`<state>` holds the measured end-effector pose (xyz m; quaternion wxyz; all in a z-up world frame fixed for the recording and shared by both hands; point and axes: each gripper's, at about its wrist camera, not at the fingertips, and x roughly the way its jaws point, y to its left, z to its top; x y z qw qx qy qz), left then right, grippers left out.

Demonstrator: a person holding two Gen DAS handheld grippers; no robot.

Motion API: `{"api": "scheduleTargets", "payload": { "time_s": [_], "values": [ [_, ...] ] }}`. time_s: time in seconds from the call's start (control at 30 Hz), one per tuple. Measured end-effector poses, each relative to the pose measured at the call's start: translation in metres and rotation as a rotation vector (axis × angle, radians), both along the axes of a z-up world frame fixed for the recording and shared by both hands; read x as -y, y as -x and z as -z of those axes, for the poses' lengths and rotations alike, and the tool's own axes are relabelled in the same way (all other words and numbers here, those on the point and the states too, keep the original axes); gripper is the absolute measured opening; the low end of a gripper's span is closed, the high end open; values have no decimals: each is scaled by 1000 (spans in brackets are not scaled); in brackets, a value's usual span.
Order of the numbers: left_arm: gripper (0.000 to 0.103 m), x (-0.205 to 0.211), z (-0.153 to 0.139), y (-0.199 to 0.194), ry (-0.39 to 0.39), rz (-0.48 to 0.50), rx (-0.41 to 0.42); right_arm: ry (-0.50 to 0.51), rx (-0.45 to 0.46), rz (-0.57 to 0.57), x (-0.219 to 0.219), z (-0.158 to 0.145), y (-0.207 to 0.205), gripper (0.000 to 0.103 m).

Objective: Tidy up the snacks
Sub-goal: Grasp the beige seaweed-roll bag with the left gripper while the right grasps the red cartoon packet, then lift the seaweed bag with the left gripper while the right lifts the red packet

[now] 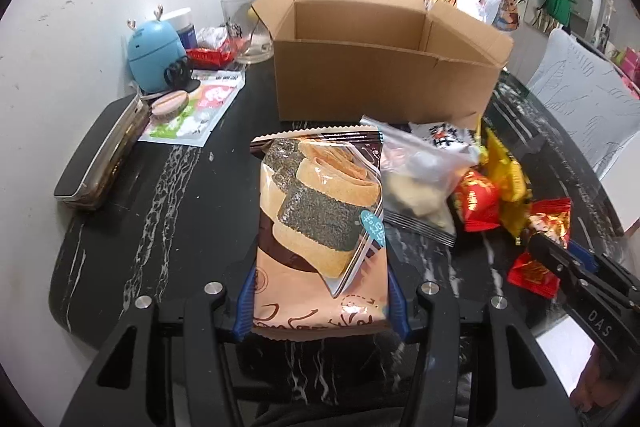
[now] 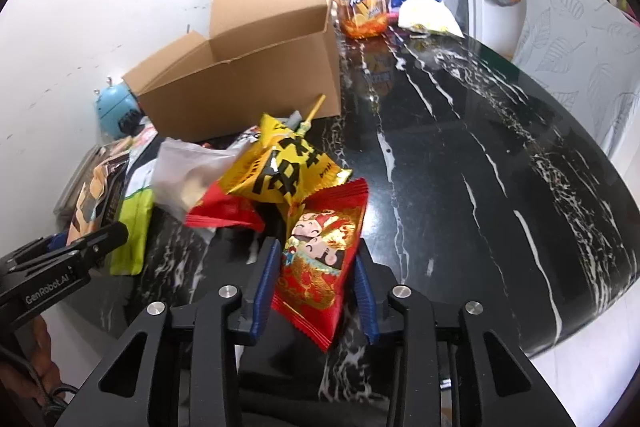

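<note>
In the left wrist view my left gripper (image 1: pixel 322 303) is shut on a brown seaweed-roll snack packet (image 1: pixel 320 211), its blue pads (image 1: pixel 246 301) pressing both long sides near the bottom. In the right wrist view my right gripper (image 2: pixel 316 291) is shut on a red cartoon-printed snack packet (image 2: pixel 320 259), held tilted above the black marble table (image 2: pixel 480 167). Beyond it lie a yellow packet (image 2: pixel 280 171) and another red packet (image 2: pixel 224 215). An open cardboard box (image 1: pixel 380 83) stands behind the snacks; no contents show from here.
A clear bag (image 1: pixel 420 179) and more red and yellow packets (image 1: pixel 492 187) lie right of the brown packet. A blue deer-shaped gadget (image 1: pixel 154 55), a glass (image 1: pixel 244 27) and a dark case (image 1: pixel 100 155) sit left. A drink bottle (image 2: pixel 362 7) stands behind the box.
</note>
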<state>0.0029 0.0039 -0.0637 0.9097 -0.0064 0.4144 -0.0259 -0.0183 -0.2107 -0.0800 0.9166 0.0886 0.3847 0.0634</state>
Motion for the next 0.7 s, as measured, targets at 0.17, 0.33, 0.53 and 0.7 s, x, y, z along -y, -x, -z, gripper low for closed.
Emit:
{"api": "scheduleTargets", "payload": {
  "time_s": [0.17,0.33,0.53,0.7],
  "values": [
    [51,-1,-12,17,11,3,47,-8,37,-5,0,-10,15,21],
    [51,1,-12,26,20,14,57,-28,25,-8,2,-1,15,18],
    [51,0,-7,34,39,15,45,-117,-17,67,13,7,9,72],
    [51,-1,-7,36,32,7,47,-100,-16,57,0,8,5,72]
  ]
}}
